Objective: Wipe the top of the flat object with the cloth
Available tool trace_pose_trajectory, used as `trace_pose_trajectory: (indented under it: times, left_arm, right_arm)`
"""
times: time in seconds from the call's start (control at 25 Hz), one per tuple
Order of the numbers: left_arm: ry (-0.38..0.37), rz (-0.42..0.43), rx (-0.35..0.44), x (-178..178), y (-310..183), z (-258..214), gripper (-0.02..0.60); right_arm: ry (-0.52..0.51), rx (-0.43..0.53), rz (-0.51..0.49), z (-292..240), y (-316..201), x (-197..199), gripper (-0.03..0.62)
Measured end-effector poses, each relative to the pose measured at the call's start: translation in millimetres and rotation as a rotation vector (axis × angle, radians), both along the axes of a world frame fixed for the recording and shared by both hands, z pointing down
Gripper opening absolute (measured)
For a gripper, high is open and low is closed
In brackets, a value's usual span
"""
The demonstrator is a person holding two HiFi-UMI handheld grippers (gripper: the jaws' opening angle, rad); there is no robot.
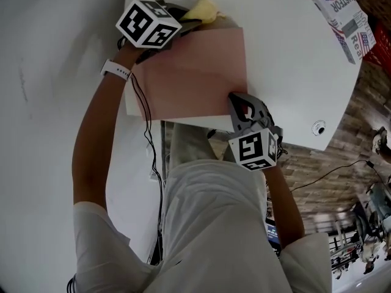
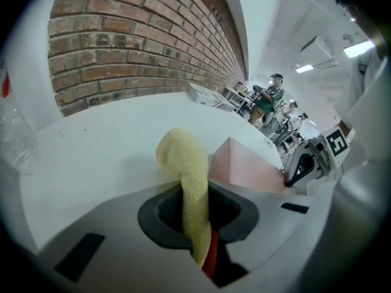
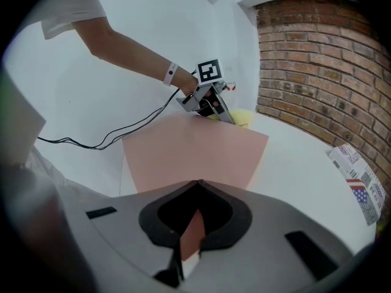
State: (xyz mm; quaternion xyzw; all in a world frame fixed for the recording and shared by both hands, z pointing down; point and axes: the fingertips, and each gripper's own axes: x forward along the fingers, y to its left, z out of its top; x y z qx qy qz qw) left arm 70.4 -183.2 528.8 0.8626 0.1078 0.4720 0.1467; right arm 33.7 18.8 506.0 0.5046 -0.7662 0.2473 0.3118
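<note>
A pink flat sheet [image 1: 189, 72] lies on the white table [image 1: 293, 60] by its left edge. My left gripper [image 1: 183, 22] is at the sheet's far corner, shut on a yellow cloth [image 1: 203, 9]. In the left gripper view the cloth [image 2: 186, 176] hangs folded out of the jaws, just left of the sheet [image 2: 244, 166]. My right gripper [image 1: 239, 102] is at the sheet's near right corner, shut on its edge. The right gripper view looks across the sheet [image 3: 195, 151] from the right gripper [image 3: 197, 185] to the left gripper [image 3: 211, 102] and the cloth [image 3: 239, 118].
A printed box [image 1: 345, 17] with a flag pattern lies at the table's far right. A round grommet [image 1: 318, 127] sits near the table's right edge. Black cables [image 1: 146, 133] hang off the left side. A brick wall [image 2: 134, 47] stands behind, and a clear bottle [image 2: 15, 133] sits left.
</note>
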Motion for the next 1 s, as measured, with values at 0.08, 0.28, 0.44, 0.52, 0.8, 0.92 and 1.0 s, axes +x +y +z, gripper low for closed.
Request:
trace_pose_trajectory:
  times: [0.08,0.28,0.44,0.52,0.8,0.92,1.0]
  left_arm:
    - [-0.012,-0.010,0.018,-14.6,-7.1,0.7,0.060]
    - [-0.064,-0.068,0.062,-60.2,-30.1,4.6,0.060]
    - [-0.103,-0.140,0.084,-95.2,-44.8,3.9,0.061]
    - [-0.119,-0.175,0.113,-108.8,-52.9,3.8,0.061]
    - [-0.118,-0.488,0.236,-159.0,-88.8,-1.4,0.061]
    - [-0.075,-0.640,0.212,-180.4,-91.4,-8.7,0.061]
    - [-0.042,-0.734,0.165,-191.8,-88.3,-11.6,0.061]
  right_arm:
    - [0.004,-0.003,0.005,0.3,0.0,-0.5,0.005]
    - [0.015,-0.003,0.000,0.8,-1.2,1.6,0.005]
    - [0.016,-0.008,-0.011,-0.9,-0.1,1.5,0.005]
    - [0.020,-0.009,-0.015,-1.0,-0.2,2.1,0.005]
    - [0.013,-0.020,-0.011,0.5,-0.3,2.7,0.005]
    - [0.022,-0.016,-0.013,0.3,-0.5,2.6,0.005]
    - [0.031,-0.013,-0.015,0.4,-1.1,2.2,0.005]
